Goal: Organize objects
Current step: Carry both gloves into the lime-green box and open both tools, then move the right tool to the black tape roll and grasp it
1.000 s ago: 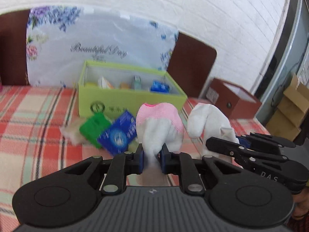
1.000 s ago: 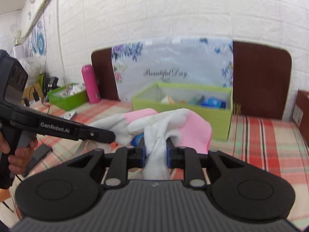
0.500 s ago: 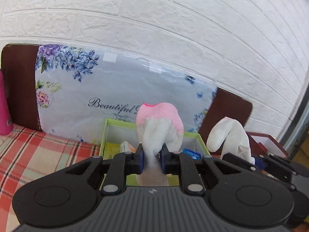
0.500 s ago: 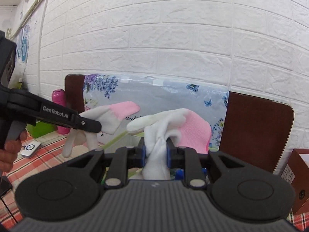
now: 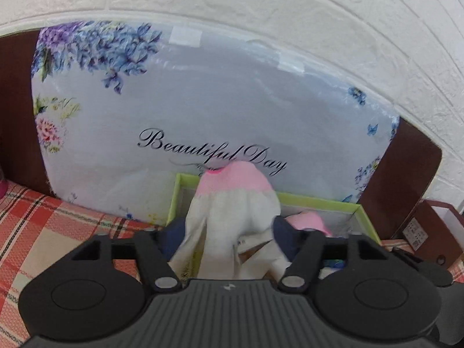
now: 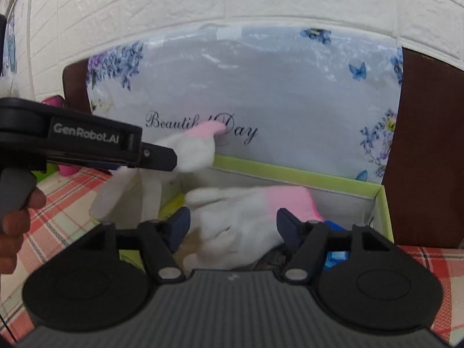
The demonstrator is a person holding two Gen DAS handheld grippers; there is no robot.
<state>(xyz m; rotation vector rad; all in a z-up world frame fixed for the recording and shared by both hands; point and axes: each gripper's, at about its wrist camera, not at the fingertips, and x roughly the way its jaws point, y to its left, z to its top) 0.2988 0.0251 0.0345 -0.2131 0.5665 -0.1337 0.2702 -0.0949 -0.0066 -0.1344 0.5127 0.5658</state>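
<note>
In the left wrist view, my left gripper (image 5: 229,237) hangs over the near left end of the green box (image 5: 319,201). Its jaws are opening, and a white glove with a pink cuff (image 5: 232,208) sags loose between them. My right gripper (image 6: 233,226) is over the same green box (image 6: 290,171), jaws opening too. A second white and pink glove (image 6: 249,211) lies slack between its fingers, down in the box. From the right wrist camera, the left gripper (image 6: 171,159) comes in from the left with its glove (image 6: 194,150) drooping at its tip.
A floral "Beautiful Day" package (image 5: 217,101) stands right behind the box, against brown boards (image 6: 429,145) and a white brick wall. The table wears a plaid cloth (image 5: 43,232). A blue packet (image 6: 336,255) lies in the box. A brown box (image 5: 429,226) sits at the right, and a hand (image 6: 14,217) is at the left.
Both grippers have moved forward to above the green box. Each was shut on a glove and has spread its jaws; the gloves have slackened, and the right one has dropped into the box.
</note>
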